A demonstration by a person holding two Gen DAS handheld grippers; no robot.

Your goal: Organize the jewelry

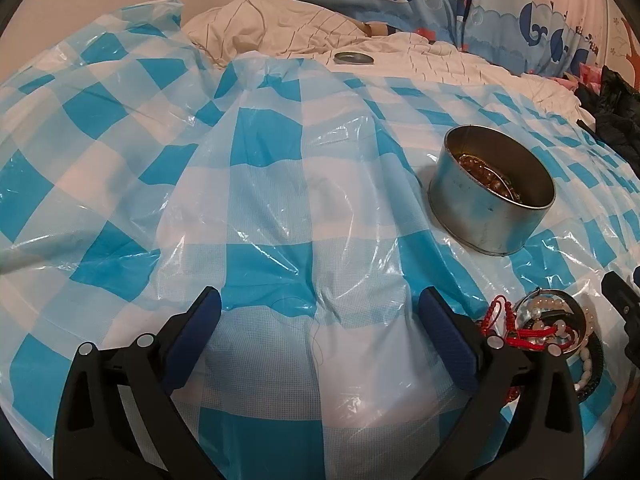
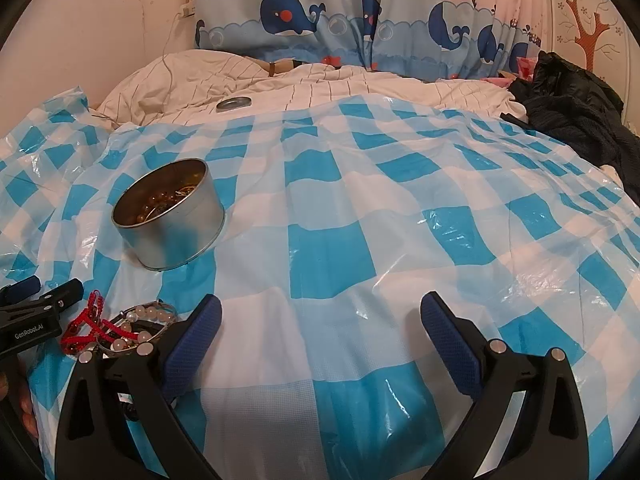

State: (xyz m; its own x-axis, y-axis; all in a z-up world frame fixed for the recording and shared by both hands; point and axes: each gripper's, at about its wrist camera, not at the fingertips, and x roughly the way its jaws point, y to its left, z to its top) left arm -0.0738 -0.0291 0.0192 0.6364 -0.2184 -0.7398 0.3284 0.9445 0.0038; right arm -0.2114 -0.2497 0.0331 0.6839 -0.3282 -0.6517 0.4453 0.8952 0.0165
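Between your left gripper's [image 1: 320,308] blue-padded fingers [image 1: 208,308] there is only the blue-and-white checked plastic sheet [image 1: 280,184] — the fingers are spread wide and hold nothing. Your right gripper [image 2: 320,312] is the same: fingers [image 2: 436,316] wide apart over bare sheet, nothing between the pads. Just beside the left gripper's right finger, and just beside the right gripper's left finger, lies the jewelry pile [image 1: 552,328] on the sheet: red cord bracelets [image 2: 86,326] tangled with pale bead bracelets [image 2: 148,314] and a metal bangle, partly hidden behind the finger in both views. In the right wrist view the left gripper's tip sits at the frame's left edge, near the pile but apart from it. Farther out stands the round metal tin [image 1: 492,192], upright and lidless on the sheet, well apart from both grippers; amber-brown beads [image 2: 160,204] and a thin metal piece lie inside it. Beyond the sheet's far edge, a round metal lid [image 2: 234,103] rests flat on the striped white bedding [image 2: 320,88]. Behind that hangs a whale-print curtain [image 2: 320,12]. Dark clothing [image 2: 572,96] is heaped at the far right, and a thin cable [image 2: 170,52] runs down the wall at the far left.
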